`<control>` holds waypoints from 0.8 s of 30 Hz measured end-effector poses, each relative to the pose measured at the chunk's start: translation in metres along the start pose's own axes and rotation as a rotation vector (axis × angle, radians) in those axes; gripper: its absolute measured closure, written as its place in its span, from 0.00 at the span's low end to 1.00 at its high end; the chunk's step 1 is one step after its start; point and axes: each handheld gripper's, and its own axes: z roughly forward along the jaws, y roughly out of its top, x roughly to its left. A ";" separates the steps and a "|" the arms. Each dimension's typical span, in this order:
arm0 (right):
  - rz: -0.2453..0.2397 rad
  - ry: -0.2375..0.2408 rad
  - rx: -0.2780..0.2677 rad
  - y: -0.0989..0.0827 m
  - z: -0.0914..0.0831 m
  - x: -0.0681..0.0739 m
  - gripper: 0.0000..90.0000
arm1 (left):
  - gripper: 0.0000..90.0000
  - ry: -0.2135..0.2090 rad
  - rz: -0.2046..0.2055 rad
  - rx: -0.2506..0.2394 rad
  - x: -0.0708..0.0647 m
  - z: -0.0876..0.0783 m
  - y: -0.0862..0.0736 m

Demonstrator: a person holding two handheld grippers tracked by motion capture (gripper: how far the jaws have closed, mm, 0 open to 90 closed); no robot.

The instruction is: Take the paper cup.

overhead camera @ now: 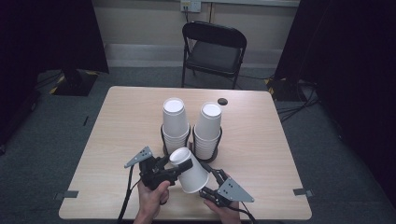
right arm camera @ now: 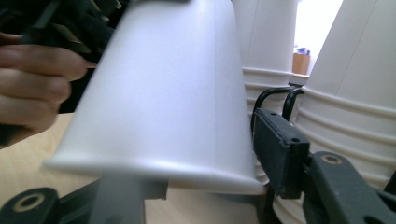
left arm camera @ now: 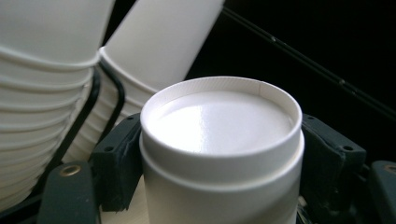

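A single white paper cup (overhead camera: 191,172) lies tilted above the table's front edge, its closed base up and to the left. My left gripper (overhead camera: 180,162) is shut on the cup's base end; in the left gripper view both pads (left arm camera: 119,158) press the cup (left arm camera: 219,121) just under its bottom ring. My right gripper (overhead camera: 209,181) reaches in from the right at the wide mouth end. In the right gripper view the cup (right arm camera: 159,93) sits between its jaws, one pad (right arm camera: 280,149) beside the rim and the other blurred beneath it, with no firm press showing.
Two stacks of upside-down white cups (overhead camera: 175,122) (overhead camera: 208,128) stand in black wire holders (overhead camera: 163,140) at the table's middle, just behind the grippers. A small black disc (overhead camera: 222,101) lies behind them. A black folding chair (overhead camera: 214,51) stands beyond the wooden table (overhead camera: 116,140).
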 end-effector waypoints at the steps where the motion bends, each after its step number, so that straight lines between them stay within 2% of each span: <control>1: -0.001 0.000 0.001 0.000 0.001 0.000 0.59 | 0.26 0.016 0.008 -0.008 -0.002 0.000 0.000; 3: -0.006 -0.008 0.003 0.000 0.003 -0.001 0.70 | 0.26 0.009 0.015 -0.003 -0.003 -0.001 0.002; 4: 0.005 -0.012 0.000 0.000 0.003 -0.001 0.72 | 0.26 0.006 0.026 -0.001 -0.003 -0.001 0.002; 9: 0.000 -0.020 -0.018 0.000 -0.001 -0.002 0.89 | 0.22 0.002 0.029 -0.001 -0.001 0.000 0.001; 13: -0.007 -0.042 -0.037 0.001 -0.006 -0.003 0.92 | 0.18 -0.002 0.046 0.004 0.001 -0.001 0.000; 16: -0.020 -0.030 -0.033 0.004 -0.008 -0.002 0.95 | 0.17 -0.008 0.040 0.007 0.003 -0.001 0.000; 21: -0.014 -0.035 -0.031 0.004 -0.009 -0.001 0.95 | 0.16 -0.003 0.054 0.002 0.003 -0.001 0.000; 24: -0.020 -0.038 -0.032 0.004 -0.009 -0.001 0.95 | 0.16 0.007 0.046 -0.002 0.004 -0.002 -0.001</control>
